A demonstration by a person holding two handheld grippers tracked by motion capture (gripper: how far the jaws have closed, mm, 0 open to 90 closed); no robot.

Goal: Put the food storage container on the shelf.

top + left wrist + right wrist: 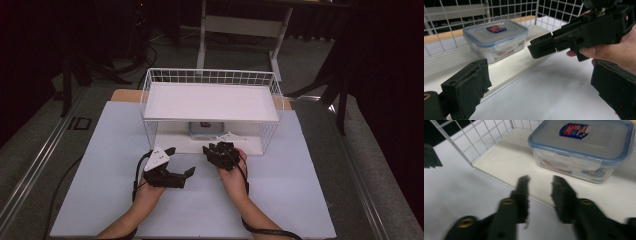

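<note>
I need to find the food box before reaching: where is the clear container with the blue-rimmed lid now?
The container sits on the lower shelf of the white wire rack, under its top shelf, just beyond the right gripper.

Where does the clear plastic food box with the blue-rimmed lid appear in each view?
High view: clear plastic food box at centre, under the white wire rack's upper shelf.
Left gripper view: upper left.
Right gripper view: upper right.
Shared landmark: the lid's red-and-blue label.
</note>
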